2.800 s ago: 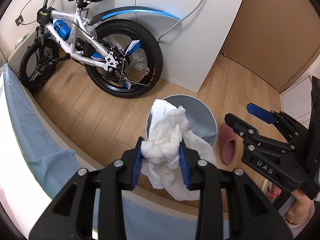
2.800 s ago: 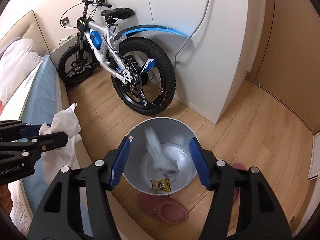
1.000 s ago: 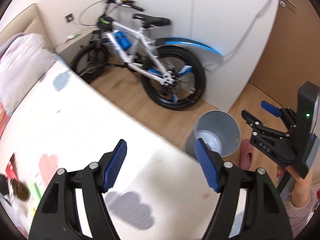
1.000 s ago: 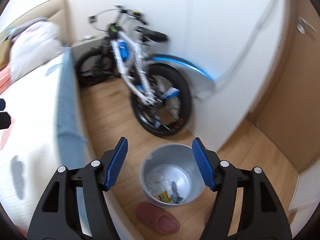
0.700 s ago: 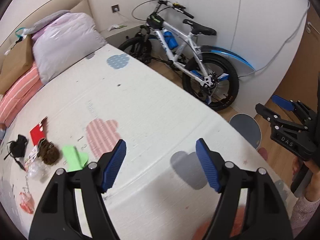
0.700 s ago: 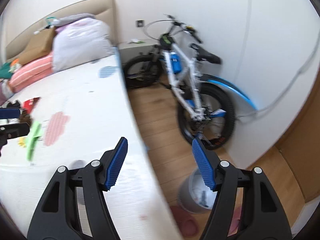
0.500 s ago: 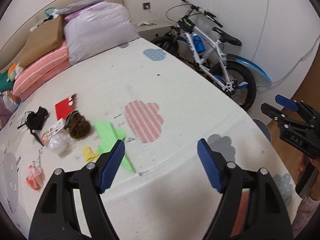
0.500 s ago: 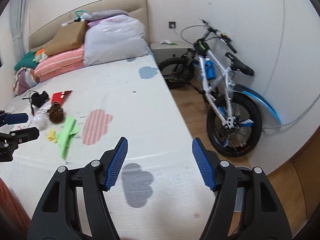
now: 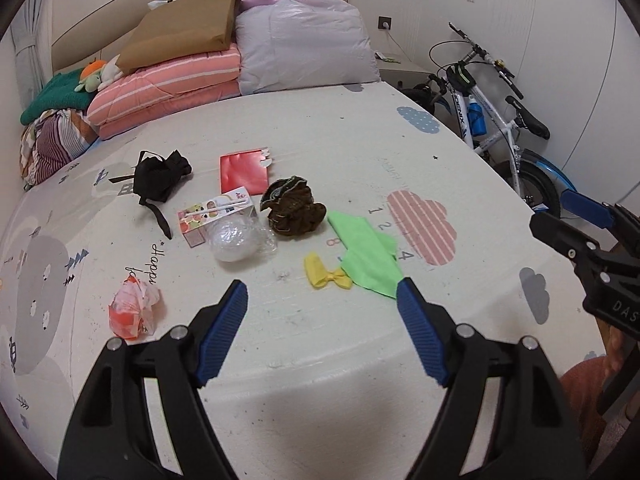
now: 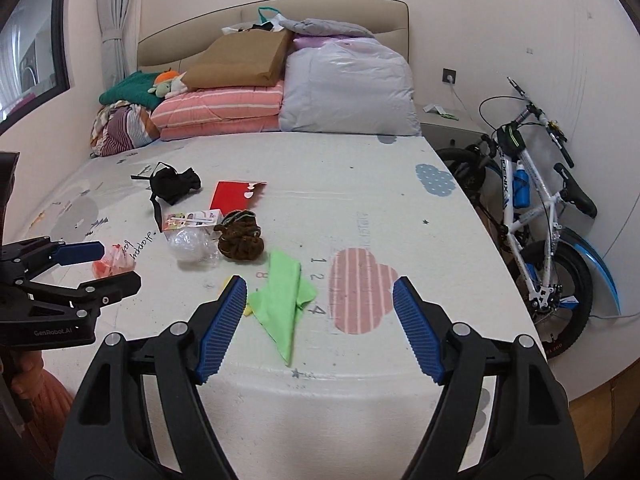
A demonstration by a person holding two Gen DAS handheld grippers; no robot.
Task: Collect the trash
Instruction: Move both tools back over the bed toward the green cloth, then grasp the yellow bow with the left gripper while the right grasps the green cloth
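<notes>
Trash lies scattered on the bed mat, ahead of both of my grippers, which I hold wide open and empty.
Left gripper faces the yellow scrap and green paper; right gripper hovers over the green sheet's near end; orange wrapper, clear plastic ball, small carton, brown scrunched piece, red card and black mask lie farther off; all look light and soft, likely to crumple, so I would pinch raised folds; the flat card and slippery film may resist.
</notes>
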